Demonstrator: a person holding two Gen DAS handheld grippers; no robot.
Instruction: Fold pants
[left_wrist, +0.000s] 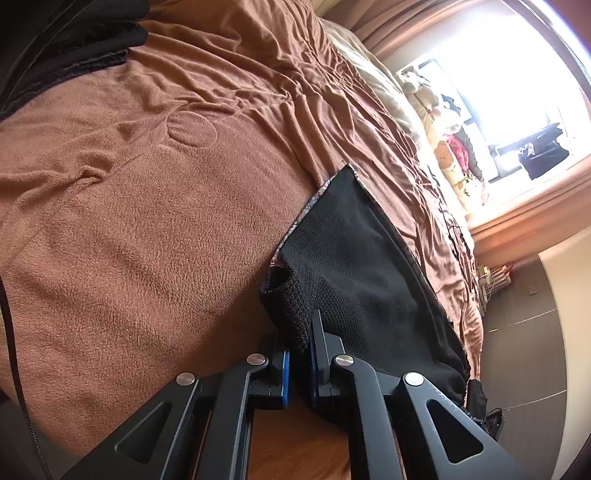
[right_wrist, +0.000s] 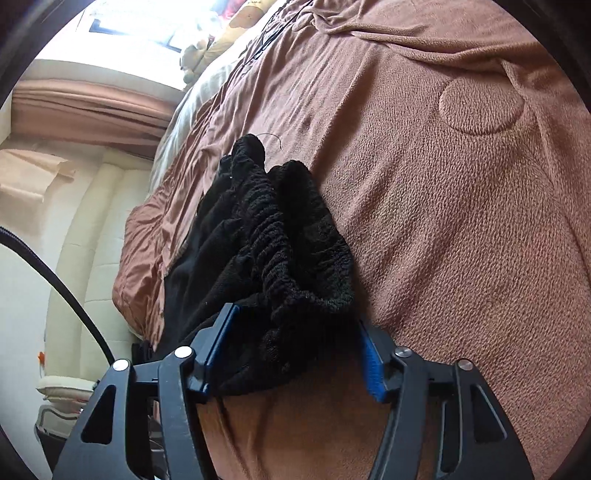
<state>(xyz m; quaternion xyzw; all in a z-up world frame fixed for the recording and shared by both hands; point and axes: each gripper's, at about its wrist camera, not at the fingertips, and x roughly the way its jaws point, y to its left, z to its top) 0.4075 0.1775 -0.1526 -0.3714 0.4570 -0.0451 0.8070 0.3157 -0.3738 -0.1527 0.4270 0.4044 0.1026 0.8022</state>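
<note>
The black pants lie bunched near the edge of a bed covered with a brown fleece blanket. My left gripper is shut on a knitted edge of the pants, and the cloth rises from between its blue pads. In the right wrist view the gathered elastic waistband of the pants sits in a heap on the blanket. My right gripper stands open around that heap. Its right pad is clear of the cloth, while the left finger lies against it.
Another black garment lies at the far corner of the blanket. Pillows and plush toys line the bed under a bright window. Dark floor runs beside the bed. A black cable hangs near a cream padded panel.
</note>
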